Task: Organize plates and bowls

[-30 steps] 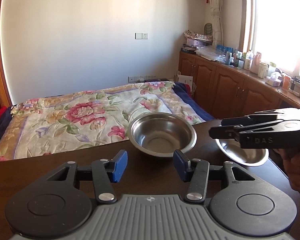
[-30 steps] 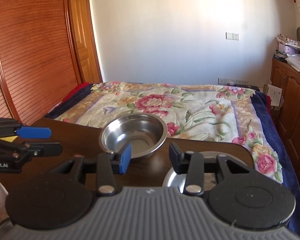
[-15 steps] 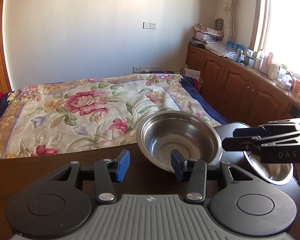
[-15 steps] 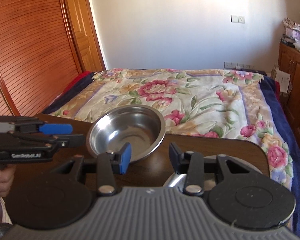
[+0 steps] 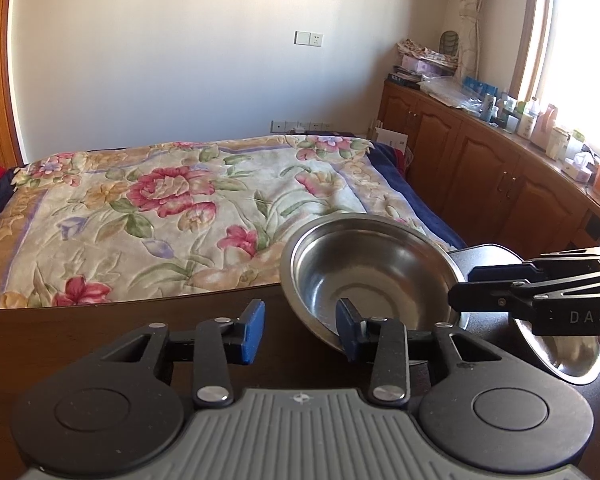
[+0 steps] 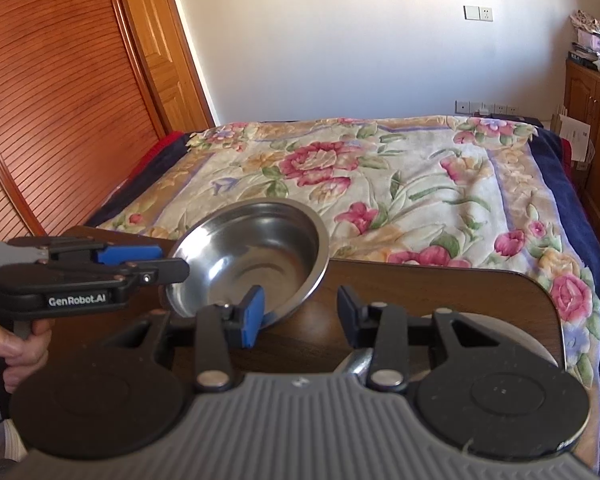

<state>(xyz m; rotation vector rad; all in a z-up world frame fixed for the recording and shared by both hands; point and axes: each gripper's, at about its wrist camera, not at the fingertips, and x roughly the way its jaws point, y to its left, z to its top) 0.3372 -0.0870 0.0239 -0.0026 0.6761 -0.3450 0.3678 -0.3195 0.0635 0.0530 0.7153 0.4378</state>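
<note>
On dark wooden table (image 5: 100, 344) | round stainless-steel bowl (image 5: 364, 276) is resting | left gripper (image 5: 300, 332) is closing, apart, straddling its near rim | right gripper (image 6: 300, 314) is closing, apart, gripping nothing

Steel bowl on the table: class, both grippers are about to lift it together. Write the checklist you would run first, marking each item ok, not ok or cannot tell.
1. Steel bowl is empty: ok.
2. Left gripper straddles the bowl's rim: ok; its fingers are closing, one over the inside.
3. Left fingers pressing the rim: not ok, a gap shows.
4. Right gripper straddles the near rim: ok.
5. Right fingers pressing the rim: not ok.
6. Shallow steel dish clear of the bowl: cannot tell, the right gripper hides the gap.
</note>
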